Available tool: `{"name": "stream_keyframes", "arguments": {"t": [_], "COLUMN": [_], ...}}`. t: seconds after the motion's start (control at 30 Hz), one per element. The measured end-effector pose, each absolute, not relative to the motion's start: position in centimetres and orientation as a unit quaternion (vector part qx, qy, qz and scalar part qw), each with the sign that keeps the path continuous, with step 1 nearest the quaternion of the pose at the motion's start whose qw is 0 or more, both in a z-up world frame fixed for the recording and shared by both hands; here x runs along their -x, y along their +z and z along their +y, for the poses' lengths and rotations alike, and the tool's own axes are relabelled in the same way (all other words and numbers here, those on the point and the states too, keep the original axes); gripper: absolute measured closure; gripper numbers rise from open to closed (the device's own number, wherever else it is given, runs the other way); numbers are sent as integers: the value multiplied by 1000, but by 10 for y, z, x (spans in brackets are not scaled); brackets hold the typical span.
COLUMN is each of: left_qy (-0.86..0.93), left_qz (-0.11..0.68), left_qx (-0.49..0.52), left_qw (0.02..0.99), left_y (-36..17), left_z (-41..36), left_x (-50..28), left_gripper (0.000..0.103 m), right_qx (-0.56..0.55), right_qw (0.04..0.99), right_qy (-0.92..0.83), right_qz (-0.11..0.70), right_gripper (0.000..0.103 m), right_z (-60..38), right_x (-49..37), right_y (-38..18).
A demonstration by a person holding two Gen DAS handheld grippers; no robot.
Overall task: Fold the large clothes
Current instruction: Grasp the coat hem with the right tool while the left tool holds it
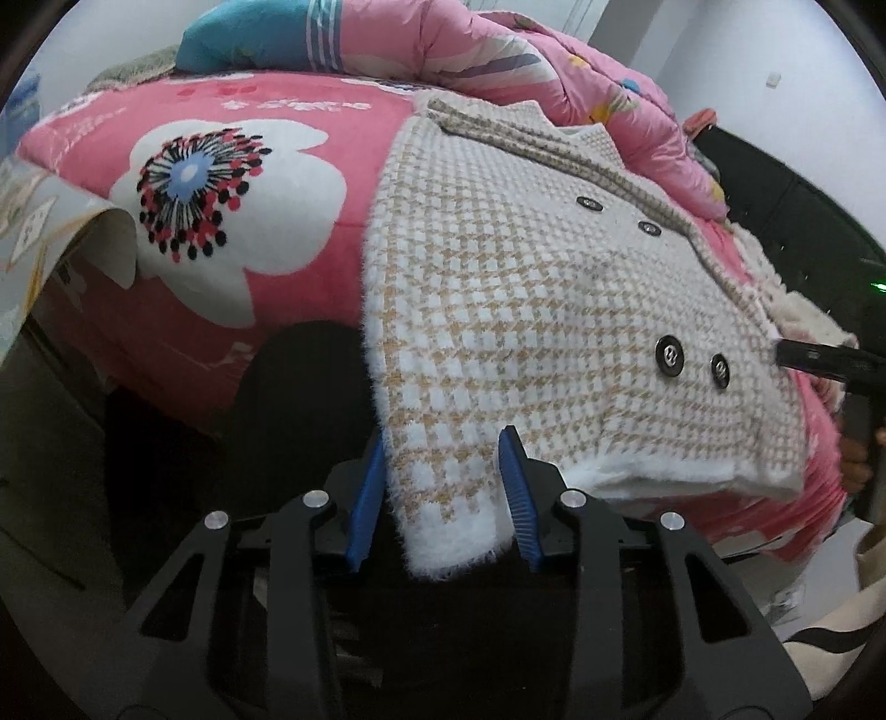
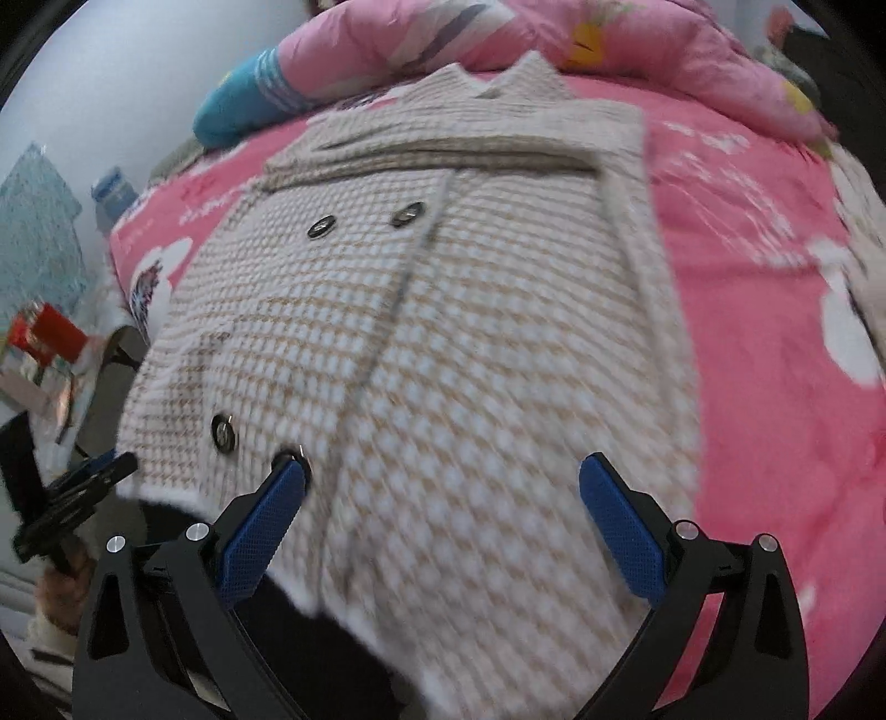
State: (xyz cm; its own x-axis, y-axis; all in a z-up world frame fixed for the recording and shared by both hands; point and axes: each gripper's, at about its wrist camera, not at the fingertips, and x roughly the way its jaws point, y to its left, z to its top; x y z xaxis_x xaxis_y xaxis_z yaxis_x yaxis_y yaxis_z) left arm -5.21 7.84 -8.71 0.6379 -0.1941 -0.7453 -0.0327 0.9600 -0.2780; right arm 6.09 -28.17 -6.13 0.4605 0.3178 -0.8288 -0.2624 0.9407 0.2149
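Note:
A white and tan houndstooth coat [image 1: 526,288] with dark buttons lies front up on a pink flowered bed cover [image 1: 221,183], its hem hanging over the bed edge. My left gripper [image 1: 446,487] is open, its blue pads on either side of the coat's lower left hem corner, not pinching it. My right gripper [image 2: 443,520] is wide open over the coat's [image 2: 443,332] hem at the bed edge, the cloth lying between its fingers. The right gripper also shows in the left wrist view [image 1: 819,360] at the coat's right edge. The left gripper shows at the left of the right wrist view [image 2: 77,493].
A pink quilt [image 1: 554,61] and a blue pillow [image 1: 260,39] are piled at the head of the bed. The bed cover [image 2: 764,277] stretches to the right of the coat. A dark gap [image 1: 277,443] lies below the bed edge. Clutter and a water jug [image 2: 113,194] stand at the left.

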Motion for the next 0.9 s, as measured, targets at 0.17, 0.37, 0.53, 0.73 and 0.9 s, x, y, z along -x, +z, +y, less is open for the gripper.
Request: {"name": "stream_keyframes", "arguments": {"t": [0.17, 0.37, 0.53, 0.73, 0.9], "left_qy": [-31, -3, 23, 35, 42], "left_qz": [433, 451, 464, 472, 473], "left_qx": [95, 61, 29, 20, 5], "left_qw": [896, 891, 885, 881, 880], "left_y": [-85, -83, -82, -82, -83], "left_z": [69, 58, 47, 44, 40], "left_x": [51, 47, 43, 42, 42], "left_gripper": [66, 66, 66, 66, 66], "right_qx": [-107, -198, -253, -300, -311], "right_qw": [845, 810, 780, 733, 725], "right_qy": [166, 173, 192, 192, 196], "right_qz": [497, 524, 539, 579, 582], "right_gripper": [6, 11, 26, 51, 58], "right_z": [-330, -358, -361, -359, -356], "right_x": [-25, 2, 9, 13, 15], "right_y": [-68, -102, -121, -158, -166]}}
